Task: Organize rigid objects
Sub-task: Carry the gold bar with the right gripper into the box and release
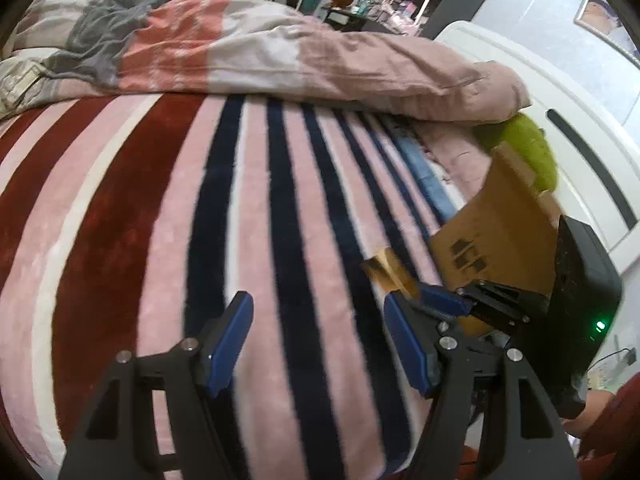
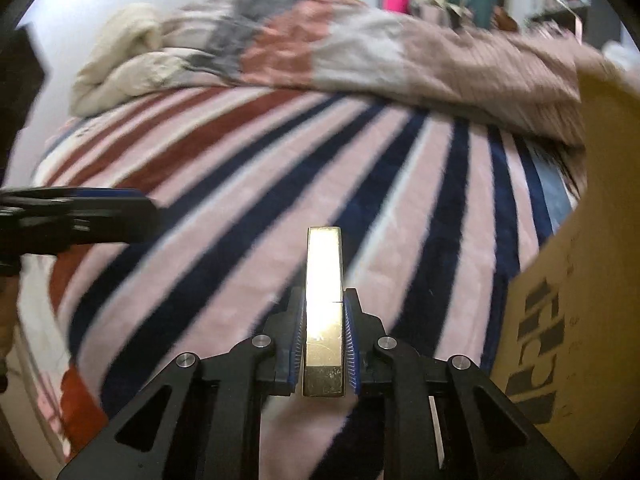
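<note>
Gripping the gold bar [image 2: 324, 312] between both pads, the right gripper [image 2: 323, 332] hovers over the bed [image 2: 224, 208] beside the box [image 2: 568, 312]. Best kept level and lifted clear of the box wall before release. Left gripper [image 1: 318, 340] is open, empty. Box interior isn't visible; motion blur hides detail.

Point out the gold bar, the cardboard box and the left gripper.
gold bar [image 2: 324, 280], right wrist view, its shiny top face.
cardboard box [image 1: 496, 232], left wrist view, printed side.
left gripper [image 1: 318, 320], left wrist view, between its fingertips.
</note>
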Motion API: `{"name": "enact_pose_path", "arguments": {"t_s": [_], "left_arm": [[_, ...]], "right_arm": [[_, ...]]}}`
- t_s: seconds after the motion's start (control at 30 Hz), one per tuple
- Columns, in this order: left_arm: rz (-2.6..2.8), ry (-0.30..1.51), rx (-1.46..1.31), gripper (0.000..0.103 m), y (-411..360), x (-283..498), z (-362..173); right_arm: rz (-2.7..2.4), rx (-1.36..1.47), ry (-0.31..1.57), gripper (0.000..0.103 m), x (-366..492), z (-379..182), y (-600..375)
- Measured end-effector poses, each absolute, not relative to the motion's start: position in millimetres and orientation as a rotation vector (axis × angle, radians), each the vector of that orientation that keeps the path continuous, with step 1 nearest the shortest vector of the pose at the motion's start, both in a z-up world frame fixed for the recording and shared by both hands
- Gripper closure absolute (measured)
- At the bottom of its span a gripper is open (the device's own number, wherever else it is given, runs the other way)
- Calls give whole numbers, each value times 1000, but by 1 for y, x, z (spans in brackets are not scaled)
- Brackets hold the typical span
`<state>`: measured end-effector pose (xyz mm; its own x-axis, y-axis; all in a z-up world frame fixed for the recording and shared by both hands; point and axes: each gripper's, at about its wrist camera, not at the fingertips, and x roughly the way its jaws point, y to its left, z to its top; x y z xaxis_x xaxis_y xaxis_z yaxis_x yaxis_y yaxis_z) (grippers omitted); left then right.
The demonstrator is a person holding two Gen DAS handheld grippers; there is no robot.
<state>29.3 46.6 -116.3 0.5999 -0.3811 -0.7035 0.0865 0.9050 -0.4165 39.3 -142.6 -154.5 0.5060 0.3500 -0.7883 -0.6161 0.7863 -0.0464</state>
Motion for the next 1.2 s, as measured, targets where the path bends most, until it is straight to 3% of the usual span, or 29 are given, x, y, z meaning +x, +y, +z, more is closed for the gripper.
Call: {"name": "enact_pose_path", "arguments": {"t_s": [0.23,0.4,0.5,0.93,1.03,1.2], "left_arm": [[-396,794,-376,41,35,28,-61],[-469,754,-340,66,14,30,-21],[-494,744,-315,71,-6,38,-5],[-673,813,-187,76,-129,97,18],[-682,819,-155,84,-142,100,23],[-645,815,-110,86,-141,97,40]], "right_arm": [[861,-371,731,90,14,-92,-129],[946,-354,638,90,7,-54,-138],[949,-352,598,90,12,-38,-149],[832,-209,664,90,62,-10,-260],[861,-132,696,90,70,-8,-276],[929,-69,683,90,74,-2,-279]]}}
